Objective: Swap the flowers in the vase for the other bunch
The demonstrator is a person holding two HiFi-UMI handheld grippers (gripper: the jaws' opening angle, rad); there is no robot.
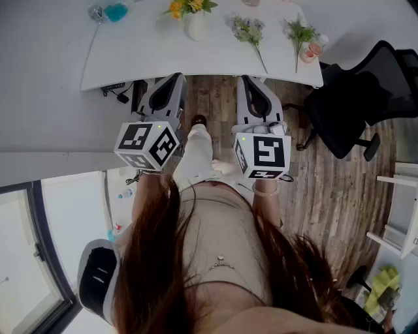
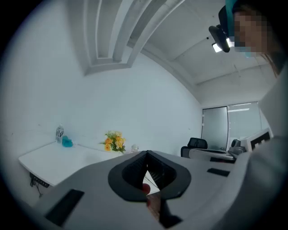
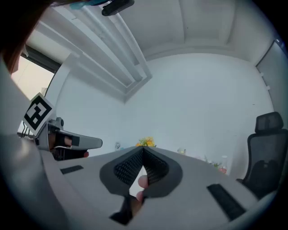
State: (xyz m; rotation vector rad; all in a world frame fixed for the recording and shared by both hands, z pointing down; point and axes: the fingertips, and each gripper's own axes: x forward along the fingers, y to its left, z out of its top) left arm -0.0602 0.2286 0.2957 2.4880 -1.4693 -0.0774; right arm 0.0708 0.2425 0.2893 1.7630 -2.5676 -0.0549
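Head view: your left gripper (image 1: 175,79) and right gripper (image 1: 247,79) hang well short of the vase (image 1: 197,27). Both jaws are closed and empty.

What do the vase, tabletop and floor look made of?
Vase: smooth plain white, probably ceramic; too small to be sure. Tabletop: flat matte white, likely laminate. Floor: brown planks with visible seams and grain, wood or wood-look.

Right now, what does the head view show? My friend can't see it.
A person holds the left gripper and right gripper side by side, pointing at a white table. On it stands a white vase of yellow flowers, with a loose bunch and a second bunch lying to its right.
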